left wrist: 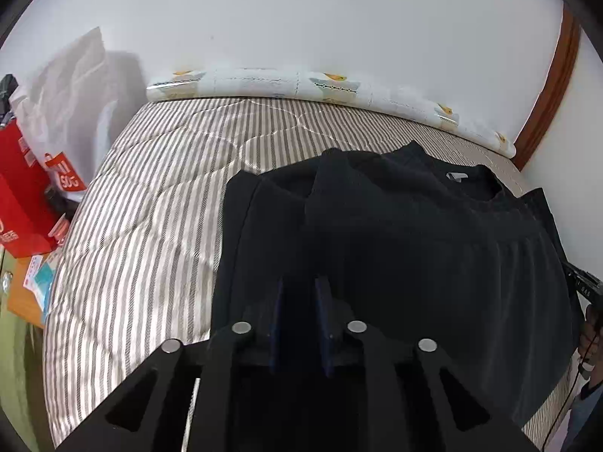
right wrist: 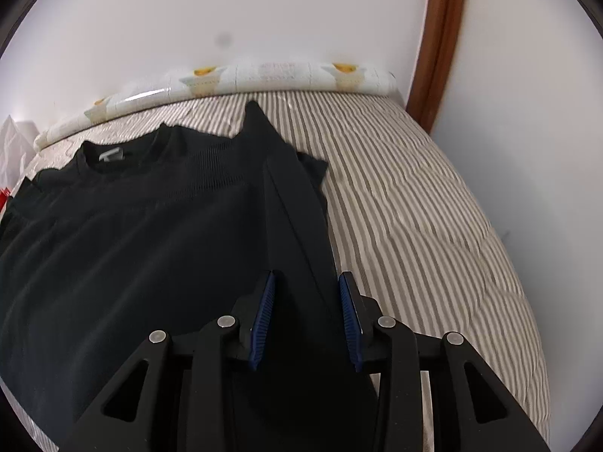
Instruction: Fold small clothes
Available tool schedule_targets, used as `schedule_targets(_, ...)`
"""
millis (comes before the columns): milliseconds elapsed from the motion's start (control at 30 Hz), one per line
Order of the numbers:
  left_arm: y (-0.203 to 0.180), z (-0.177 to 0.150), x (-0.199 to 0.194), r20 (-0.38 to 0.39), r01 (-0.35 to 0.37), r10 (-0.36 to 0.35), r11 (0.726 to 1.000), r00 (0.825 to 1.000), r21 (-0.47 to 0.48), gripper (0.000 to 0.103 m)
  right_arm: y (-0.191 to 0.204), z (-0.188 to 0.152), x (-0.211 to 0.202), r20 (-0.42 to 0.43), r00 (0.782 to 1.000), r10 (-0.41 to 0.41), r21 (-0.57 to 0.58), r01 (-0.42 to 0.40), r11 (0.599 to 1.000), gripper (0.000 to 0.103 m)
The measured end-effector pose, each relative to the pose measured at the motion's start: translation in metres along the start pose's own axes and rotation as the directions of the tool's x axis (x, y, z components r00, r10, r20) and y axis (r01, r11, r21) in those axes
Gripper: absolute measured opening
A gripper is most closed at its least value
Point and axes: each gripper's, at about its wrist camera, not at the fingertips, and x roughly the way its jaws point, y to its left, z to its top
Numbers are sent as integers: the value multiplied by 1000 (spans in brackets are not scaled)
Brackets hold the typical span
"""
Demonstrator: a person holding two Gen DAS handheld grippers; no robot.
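A black shirt [left wrist: 414,248] lies flat on the striped bed, collar and grey label toward the wall; it also shows in the right wrist view [right wrist: 143,248]. Both sleeves are folded in over the body. My left gripper [left wrist: 299,293] is open just above the shirt's left side, nothing between its blue pads. My right gripper [right wrist: 307,293] is open over the shirt's right edge, where a long folded strip of black cloth [right wrist: 297,203] runs between its pads [right wrist: 264,309] without being pinched. The right gripper's black body shows at the far right of the left wrist view [left wrist: 584,282].
The striped quilt [left wrist: 150,196] covers the bed; a patterned roll [left wrist: 301,86] lies along the white wall. A white plastic bag [left wrist: 75,94] and red boxes [left wrist: 22,196] stand left of the bed. A brown door frame [right wrist: 437,37] is at the right.
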Motion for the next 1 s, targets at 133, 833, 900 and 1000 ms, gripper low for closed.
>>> schedule_targets(133,1,-11,-9,9,-13,13,1000,1000,-1,26,-3,-20,-11,8,1000,-2,20,2,1000,35)
schedule_targets(833,27,-99,-63,14,-37,37,999,999,-18,45,-3,-79,-91,37,997,-64,57,62,996,36)
schedule_targets(900,31,-108,-69,20,-30,31,999,999,-24,46,4,-78,-102,56,997,-61,49,58,997,36)
schedule_targets(1000,35,-118,-79,21,-26,26,999,999,-36,47,17,-76,-116,84,995,-48,44,44,998,40)
